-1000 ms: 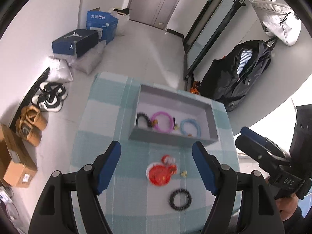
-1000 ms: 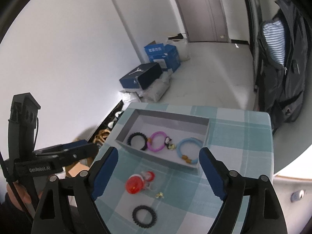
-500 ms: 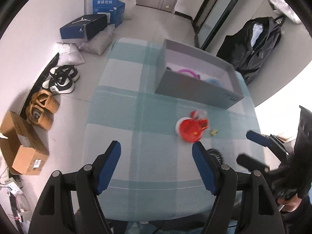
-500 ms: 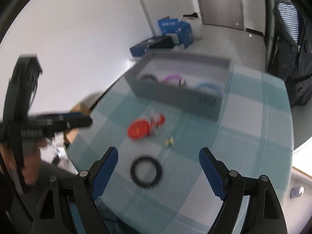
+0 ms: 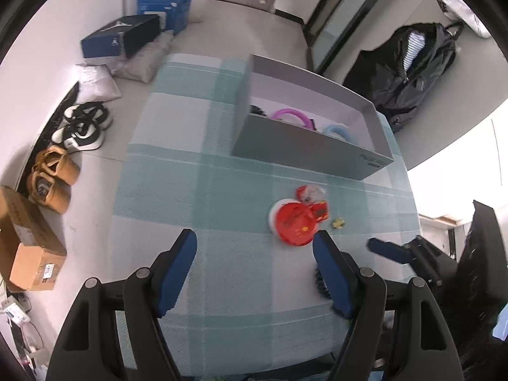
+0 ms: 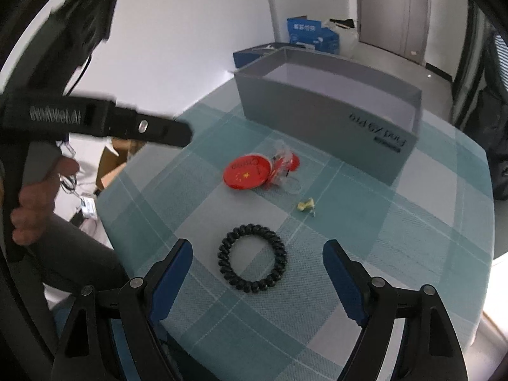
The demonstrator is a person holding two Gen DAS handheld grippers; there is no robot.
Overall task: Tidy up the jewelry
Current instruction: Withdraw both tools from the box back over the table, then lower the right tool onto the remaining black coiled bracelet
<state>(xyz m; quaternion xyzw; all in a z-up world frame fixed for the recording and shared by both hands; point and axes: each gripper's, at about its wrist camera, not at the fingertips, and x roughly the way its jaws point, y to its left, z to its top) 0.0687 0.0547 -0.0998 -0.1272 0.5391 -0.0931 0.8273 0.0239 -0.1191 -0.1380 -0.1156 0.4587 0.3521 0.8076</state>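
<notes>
Both grippers have dropped low toward the checked tablecloth point(image 6: 412, 222). The left gripper point(image 5: 254, 254) hangs spread and empty; the right gripper point(image 6: 257, 273), jaws wide, now frames the black spiral bracelet point(image 6: 252, 258), probably the next pick for the grey box point(image 6: 317, 104). Shoes point(image 5: 82, 125) line the floor.

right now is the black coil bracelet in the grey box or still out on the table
Out. The black coil bracelet lies flat on the checked tablecloth, in front of the grey box, between the open right hand-held gripper fingers.
</notes>
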